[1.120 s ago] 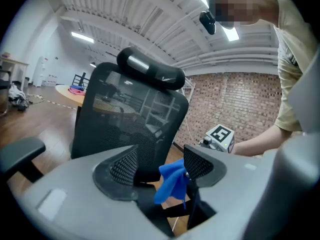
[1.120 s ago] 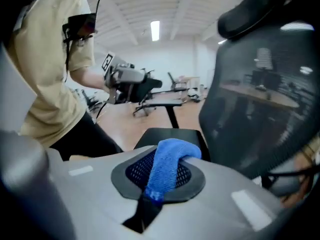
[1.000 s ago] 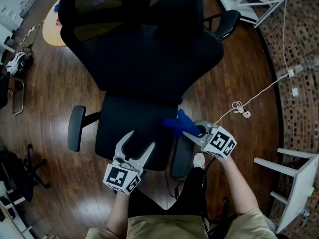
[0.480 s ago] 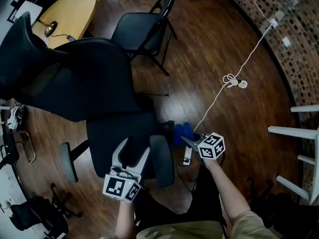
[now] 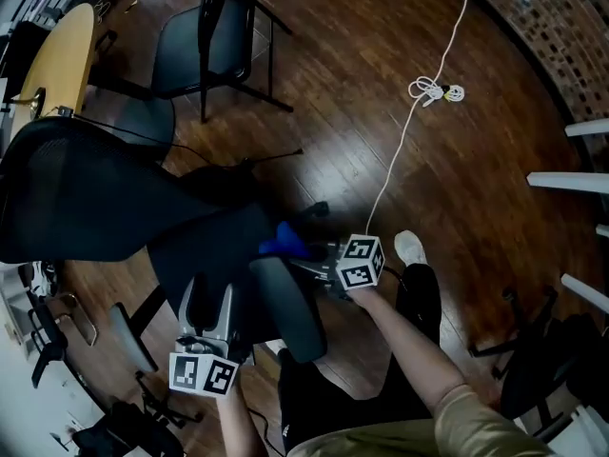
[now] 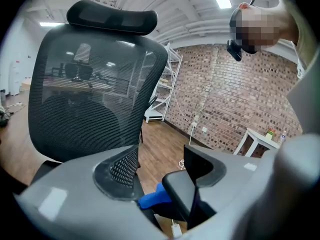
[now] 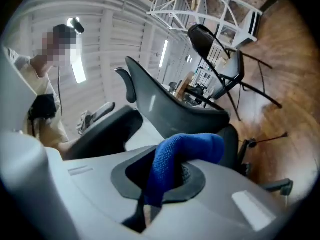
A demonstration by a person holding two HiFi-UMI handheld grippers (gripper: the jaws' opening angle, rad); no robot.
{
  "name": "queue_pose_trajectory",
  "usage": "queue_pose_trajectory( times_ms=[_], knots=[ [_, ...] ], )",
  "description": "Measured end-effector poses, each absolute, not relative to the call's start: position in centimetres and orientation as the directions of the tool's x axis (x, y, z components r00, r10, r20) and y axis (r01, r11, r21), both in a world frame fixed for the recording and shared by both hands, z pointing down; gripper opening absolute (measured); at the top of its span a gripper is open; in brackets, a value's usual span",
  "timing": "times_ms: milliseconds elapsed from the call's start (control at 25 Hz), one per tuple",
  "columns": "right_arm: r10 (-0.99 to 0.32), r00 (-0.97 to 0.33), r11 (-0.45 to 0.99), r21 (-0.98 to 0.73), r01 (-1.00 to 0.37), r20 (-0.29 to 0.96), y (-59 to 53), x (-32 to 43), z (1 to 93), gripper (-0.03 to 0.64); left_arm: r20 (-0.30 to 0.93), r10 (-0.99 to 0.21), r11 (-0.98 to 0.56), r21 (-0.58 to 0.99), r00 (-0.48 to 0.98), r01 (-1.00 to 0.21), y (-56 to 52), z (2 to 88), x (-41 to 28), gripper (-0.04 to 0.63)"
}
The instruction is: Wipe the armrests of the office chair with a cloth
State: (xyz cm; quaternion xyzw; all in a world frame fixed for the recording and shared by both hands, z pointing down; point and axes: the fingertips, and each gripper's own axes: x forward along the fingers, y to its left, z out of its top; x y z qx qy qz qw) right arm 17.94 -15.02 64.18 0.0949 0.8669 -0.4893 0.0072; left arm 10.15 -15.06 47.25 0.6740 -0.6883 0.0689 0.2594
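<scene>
One armrest runs toward the person, cloth by its far end.

A dark wooden plank floor is seen beneath everything. The black office chair is stood on it, with a black side chair and a pale round desk at the upper left. A white cable is trailed across the boards, bunched into a small coil partway. A white shoe is planted near the office chair.
</scene>
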Motion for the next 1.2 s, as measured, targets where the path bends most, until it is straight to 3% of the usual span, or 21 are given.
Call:
queue_pose_trajectory(
  times_ms=[240, 400, 480, 720, 840, 1080, 1200],
  knots=[
    [0.004, -0.987, 0.512, -0.848, -0.137, 0.162, -17.6, 16.9, 75.5, 0.017, 0.466, -0.884, 0.087, 0.235, 0.034, -0.968, -14.2, 48.8, 10.4, 0.267],
    [0.004, -0.954, 0.455, -0.850, -0.266, 0.301, -17.6, 17.5, 81.0, 0.014, 0.491, -0.871, 0.094, 0.229, 0.032, -0.969, -13.1, 49.7, 10.3, 0.267],
    [0.044, -0.960, 0.470, -0.854, -0.224, 0.276, -17.0, 18.5, 80.4, 0.014, 0.491, -0.870, 0.091, 0.233, 0.037, -0.968, -12.8, 49.6, 10.6, 0.267],
    [0.215, -0.975, 0.633, -0.751, 0.188, -0.062, -12.0, 24.8, 66.4, 0.015, 0.483, -0.871, 0.063, 0.286, 0.087, -0.956, -12.1, 49.5, 12.3, 0.267],
    [0.296, -0.943, 0.675, -0.666, 0.317, -0.149, -9.3, 25.7, 60.6, 0.015, 0.476, -0.875, 0.056, 0.289, 0.092, -0.956, -11.8, 49.1, 13.0, 0.267],
    [0.343, -0.917, 0.670, -0.631, 0.392, -0.206, -7.4, 23.5, 59.4, 0.017, 0.471, -0.877, 0.051, 0.295, 0.099, -0.954, -11.2, 48.9, 13.7, 0.267],
    [0.336, -0.938, 0.695, -0.650, 0.307, -0.084, -7.0, 22.7, 63.1, 0.017, 0.489, -0.866, 0.048, 0.285, 0.102, -0.957, -10.5, 49.2, 13.7, 0.267]
  ],
)
